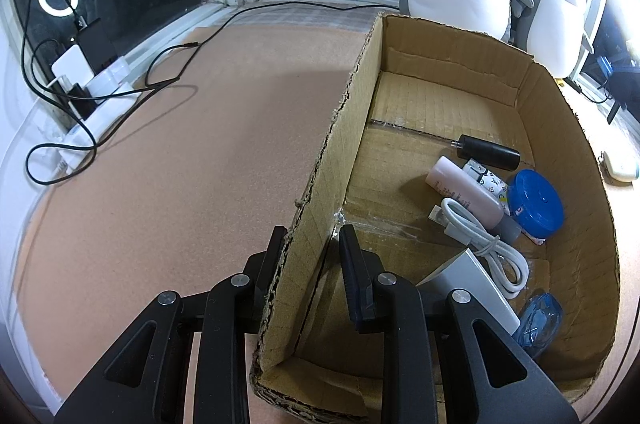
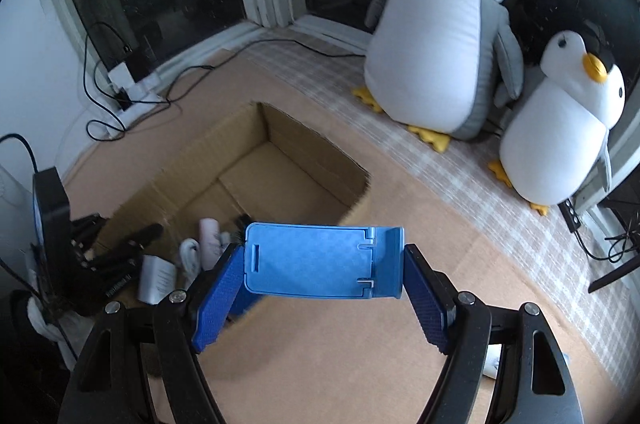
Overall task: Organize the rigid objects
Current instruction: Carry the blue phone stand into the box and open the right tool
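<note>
An open cardboard box [image 1: 452, 63] lies on the brown mat. Inside it are a black cylinder [image 1: 488, 151], a pink bottle [image 1: 468, 195], a round blue lid [image 1: 536, 203], a coiled white cable [image 1: 488, 248], a white flat block [image 1: 476, 280] and a clear blue item [image 1: 538, 318]. My left gripper [image 1: 312, 240] straddles the box's left wall, one finger outside and one inside, closed on it. My right gripper [image 2: 324, 260] is shut on a flat blue plastic holder [image 2: 316, 260], held above the mat at the near right edge of the box [image 2: 280, 127].
Two plush penguins [image 2: 440, 31] [image 2: 560, 127] sit at the back right by the window. A power strip with chargers and black cables [image 1: 92, 91] lies at the left wall. A white object [image 1: 620, 167] rests right of the box. Bare mat stretches left of the box.
</note>
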`<state>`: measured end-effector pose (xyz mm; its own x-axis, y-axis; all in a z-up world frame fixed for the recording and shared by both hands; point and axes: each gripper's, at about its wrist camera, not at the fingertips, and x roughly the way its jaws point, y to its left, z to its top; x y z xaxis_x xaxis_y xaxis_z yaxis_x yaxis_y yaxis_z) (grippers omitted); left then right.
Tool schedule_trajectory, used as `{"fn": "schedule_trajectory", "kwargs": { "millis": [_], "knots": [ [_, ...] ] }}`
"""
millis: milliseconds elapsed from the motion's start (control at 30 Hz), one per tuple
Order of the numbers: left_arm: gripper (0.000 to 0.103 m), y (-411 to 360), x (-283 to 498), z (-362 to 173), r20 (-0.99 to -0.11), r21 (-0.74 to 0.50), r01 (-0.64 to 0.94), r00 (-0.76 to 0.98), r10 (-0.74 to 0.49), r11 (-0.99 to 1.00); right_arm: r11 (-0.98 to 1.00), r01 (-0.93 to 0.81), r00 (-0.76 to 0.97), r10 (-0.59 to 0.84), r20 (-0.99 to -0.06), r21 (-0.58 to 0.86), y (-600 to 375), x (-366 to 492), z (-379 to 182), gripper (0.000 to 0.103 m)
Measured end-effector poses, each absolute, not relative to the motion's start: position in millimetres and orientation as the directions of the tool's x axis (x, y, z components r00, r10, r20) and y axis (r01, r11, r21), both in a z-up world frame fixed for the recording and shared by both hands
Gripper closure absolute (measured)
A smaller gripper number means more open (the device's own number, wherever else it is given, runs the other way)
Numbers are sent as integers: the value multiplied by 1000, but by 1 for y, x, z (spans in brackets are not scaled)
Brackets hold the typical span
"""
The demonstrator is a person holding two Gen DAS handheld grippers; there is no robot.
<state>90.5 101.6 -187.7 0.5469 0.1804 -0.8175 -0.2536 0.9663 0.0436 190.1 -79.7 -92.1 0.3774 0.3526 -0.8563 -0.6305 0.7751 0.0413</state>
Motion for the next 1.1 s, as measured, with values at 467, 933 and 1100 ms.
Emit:
{"fn": "schedule_trajectory", "kwargs": {
  "millis": [467, 933, 1100],
  "knots": [
    [80, 101, 90, -188, -815, 39, -255, 551, 179, 966, 772, -629, 370, 398, -840, 88, -29, 189, -104, 28],
    [80, 102, 89, -188, -815, 39, -255, 551, 178, 966, 777, -621, 330, 377, -865, 102, -5, 201, -133, 28],
    [80, 101, 89, -188, -815, 39, -254, 552, 178, 966, 786, -610, 330, 366, -870, 100, -5, 204, -138, 28]
  ]
}}
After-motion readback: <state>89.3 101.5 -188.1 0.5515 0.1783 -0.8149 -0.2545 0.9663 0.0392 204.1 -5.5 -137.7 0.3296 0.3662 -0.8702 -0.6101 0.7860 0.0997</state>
